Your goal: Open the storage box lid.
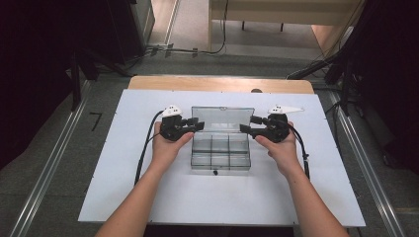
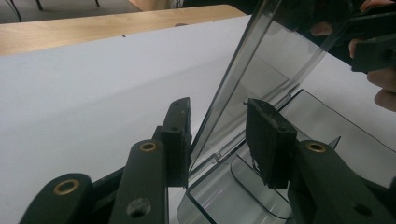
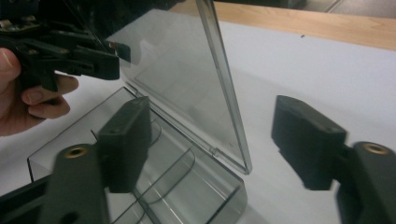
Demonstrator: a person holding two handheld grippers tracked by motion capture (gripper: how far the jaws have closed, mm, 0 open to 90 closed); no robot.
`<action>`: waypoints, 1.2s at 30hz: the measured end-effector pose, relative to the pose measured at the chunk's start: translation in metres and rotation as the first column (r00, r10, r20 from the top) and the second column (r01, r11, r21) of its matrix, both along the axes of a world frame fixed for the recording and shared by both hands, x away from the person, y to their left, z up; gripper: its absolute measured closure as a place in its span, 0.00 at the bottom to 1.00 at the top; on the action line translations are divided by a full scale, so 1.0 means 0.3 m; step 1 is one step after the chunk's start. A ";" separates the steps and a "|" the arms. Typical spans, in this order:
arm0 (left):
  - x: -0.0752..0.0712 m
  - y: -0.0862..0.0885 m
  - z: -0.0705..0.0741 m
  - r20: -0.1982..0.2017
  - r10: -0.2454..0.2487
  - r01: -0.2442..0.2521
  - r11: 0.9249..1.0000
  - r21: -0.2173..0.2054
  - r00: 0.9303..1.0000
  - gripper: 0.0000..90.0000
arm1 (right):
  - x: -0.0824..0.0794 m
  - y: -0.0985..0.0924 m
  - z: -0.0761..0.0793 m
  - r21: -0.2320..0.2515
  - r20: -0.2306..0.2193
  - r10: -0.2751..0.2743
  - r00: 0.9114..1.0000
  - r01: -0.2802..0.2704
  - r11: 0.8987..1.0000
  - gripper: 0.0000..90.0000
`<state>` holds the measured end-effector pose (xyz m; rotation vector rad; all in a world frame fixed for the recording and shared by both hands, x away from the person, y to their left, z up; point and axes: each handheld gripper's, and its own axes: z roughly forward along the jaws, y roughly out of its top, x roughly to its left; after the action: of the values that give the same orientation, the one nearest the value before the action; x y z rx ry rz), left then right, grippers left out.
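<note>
A clear box [image 1: 220, 148] sits mid-tabletop [image 1: 123, 187], its lid [image 1: 222, 118] raised at the far side. The left claw [image 1: 198, 124] straddles the lid's left edge, one pad touching it; whether it grips, I cannot tell. The right claw [image 1: 245, 125] gapes around the right edge, untouching.

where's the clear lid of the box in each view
High view: the lid stands raised at centre, behind the compartments, between both grippers.
Left gripper view: it rises from bottom centre to top right, between the jaws.
Right gripper view: upper centre, edge between the jaws.
Shared landmark: the white board.
</note>
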<state>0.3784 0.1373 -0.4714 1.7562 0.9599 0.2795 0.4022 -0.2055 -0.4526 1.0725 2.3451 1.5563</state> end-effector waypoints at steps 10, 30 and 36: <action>0.006 0.004 -0.004 -0.006 0.011 -0.011 1.000 -0.015 1.000 0.71 | 0.008 0.013 -0.020 -0.010 0.021 -0.034 0.999 0.034 0.999 0.72; 0.065 -0.042 -0.012 -0.059 0.046 -0.048 0.998 -0.035 0.997 0.78 | 0.050 -0.019 -0.036 -0.028 0.032 -0.116 0.993 0.117 0.993 0.78; 0.077 -0.034 -0.022 -0.076 0.040 -0.044 0.997 -0.060 0.996 0.79 | 0.063 -0.020 -0.046 0.003 -0.003 -0.122 0.993 0.122 0.993 0.78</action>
<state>0.4015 0.1272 -0.4780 1.7021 1.0499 0.2099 0.4211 -0.2117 -0.4662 1.1945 2.2331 1.5163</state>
